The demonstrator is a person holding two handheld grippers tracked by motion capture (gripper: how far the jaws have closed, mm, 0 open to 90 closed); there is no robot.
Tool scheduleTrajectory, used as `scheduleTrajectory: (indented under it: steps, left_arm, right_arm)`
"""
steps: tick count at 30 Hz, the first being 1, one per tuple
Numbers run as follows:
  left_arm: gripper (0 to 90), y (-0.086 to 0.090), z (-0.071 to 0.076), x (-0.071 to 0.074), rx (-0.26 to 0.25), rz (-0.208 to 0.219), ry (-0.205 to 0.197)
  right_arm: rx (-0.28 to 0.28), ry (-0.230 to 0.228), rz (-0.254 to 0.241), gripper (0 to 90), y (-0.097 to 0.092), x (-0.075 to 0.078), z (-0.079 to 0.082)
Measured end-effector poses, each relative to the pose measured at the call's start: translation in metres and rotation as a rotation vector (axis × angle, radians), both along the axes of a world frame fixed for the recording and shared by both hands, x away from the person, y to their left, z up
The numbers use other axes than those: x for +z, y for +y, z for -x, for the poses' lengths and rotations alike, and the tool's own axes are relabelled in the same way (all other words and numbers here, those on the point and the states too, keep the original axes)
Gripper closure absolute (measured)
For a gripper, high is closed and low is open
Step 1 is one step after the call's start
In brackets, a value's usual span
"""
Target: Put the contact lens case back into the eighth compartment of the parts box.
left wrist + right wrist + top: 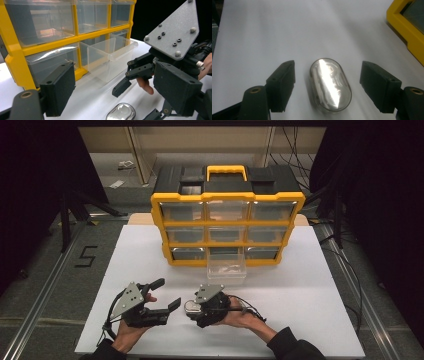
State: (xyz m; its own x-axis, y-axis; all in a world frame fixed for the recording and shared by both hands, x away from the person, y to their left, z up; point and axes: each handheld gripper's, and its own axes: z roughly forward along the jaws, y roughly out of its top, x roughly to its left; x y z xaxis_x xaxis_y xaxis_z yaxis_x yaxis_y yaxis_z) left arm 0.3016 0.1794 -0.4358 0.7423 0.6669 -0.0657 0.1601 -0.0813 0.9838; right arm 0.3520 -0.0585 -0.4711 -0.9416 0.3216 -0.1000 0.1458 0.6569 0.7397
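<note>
A small shiny oval case (330, 83) lies flat on the white table (300, 290). My right gripper (330, 86) is open and low over the case, one pad on each side of it, neither touching. From above, the right gripper (196, 316) points left at the case (189, 306). My left gripper (166, 294) is open and holds nothing, just left of the case. In the left gripper view the left gripper (117, 92) faces the right gripper's fingers (121, 86), with the case (121, 113) below.
A yellow and black drawer cabinet (227, 222) stands at the back of the table. Its clear bottom-middle drawer (226, 270) is pulled out toward me, close behind the grippers. The cabinet's yellow corner (409, 32) sits to the right of the right gripper.
</note>
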Motion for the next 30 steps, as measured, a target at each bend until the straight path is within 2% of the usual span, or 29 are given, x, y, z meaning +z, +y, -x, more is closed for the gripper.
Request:
scheduleTrajectory:
  steps: [12,16,19,30]
  left_arm:
    - [17.6,0.000,0.000,0.000,-0.001,0.000,-0.002]
    - [17.6,0.000,0.000,0.000,-0.003,0.001,-0.002]
    - [17.6,0.000,0.000,0.000,-0.003,-0.001,-0.002]
    - [17.6,0.000,0.000,0.000,-0.002,0.000,-0.001]
  right_arm:
    - [-0.001,0.028,0.057,29.6,0.006,-0.007,-0.007]
    - [0.001,0.050,0.079,29.6,0.009,-0.010,-0.009]
    - [0.007,0.047,0.092,29.8,0.010,-0.012,-0.011]
    - [0.003,0.088,0.112,32.3,0.011,-0.015,-0.018]
